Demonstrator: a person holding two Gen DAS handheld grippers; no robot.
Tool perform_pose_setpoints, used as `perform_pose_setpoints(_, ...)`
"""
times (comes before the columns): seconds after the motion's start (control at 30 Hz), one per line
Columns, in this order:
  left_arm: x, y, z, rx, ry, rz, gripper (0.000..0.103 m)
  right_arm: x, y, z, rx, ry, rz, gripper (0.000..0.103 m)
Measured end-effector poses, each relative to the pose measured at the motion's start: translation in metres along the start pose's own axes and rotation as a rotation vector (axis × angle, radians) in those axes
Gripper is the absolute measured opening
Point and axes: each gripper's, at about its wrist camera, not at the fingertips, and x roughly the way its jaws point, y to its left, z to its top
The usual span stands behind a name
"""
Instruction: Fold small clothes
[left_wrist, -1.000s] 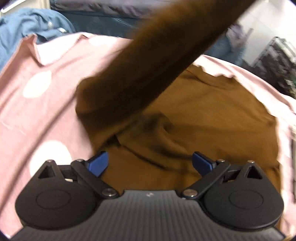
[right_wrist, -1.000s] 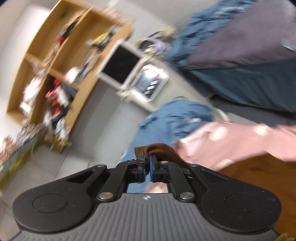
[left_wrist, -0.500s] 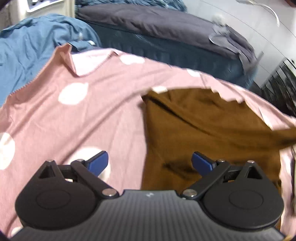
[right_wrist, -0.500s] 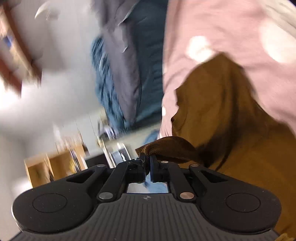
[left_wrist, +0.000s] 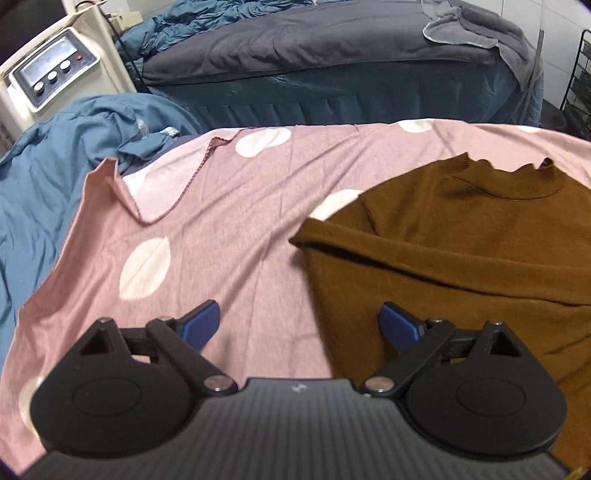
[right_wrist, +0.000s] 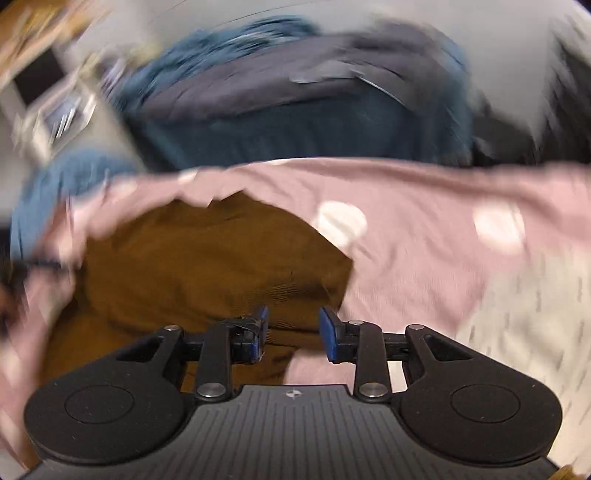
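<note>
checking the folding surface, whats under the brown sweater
The brown sweater lies on a pink sheet with white dots, which spreads out around it to the left and behind. What lies beneath the sheet, and the part directly under the sweater, is covered.

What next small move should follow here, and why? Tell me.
Probably bring the open left gripper down onto the brown top's near left edge to start the next fold: a sleeve already lies across it, and the right gripper is open and empty.
</note>
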Motion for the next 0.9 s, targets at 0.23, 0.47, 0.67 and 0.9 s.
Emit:
perform_pose_setpoints(0.23,0.041,-0.017,0.031,0.127,0.010,0.032,0.097,0.068,0.052,-0.005,-0.371,0.181,0.090,0.034)
perform_pose_setpoints(0.47,0.050,0.004,0.090,0.074,-0.109,0.172,0.095,0.109,-0.002,0.042,0.002,0.115,0.047,0.026)
perform_pose_setpoints(0.67,0.030,0.046,0.117,-0.039,-0.150,0.196,0.097,0.109,-0.058,0.072,0.285,0.059,-0.125,0.041)
perform_pose_setpoints(0.9,0.001,0.045,0.054,-0.016,-0.079,-0.033,0.097,0.070,-0.018,0.033,0.010,0.069,-0.011,0.043)
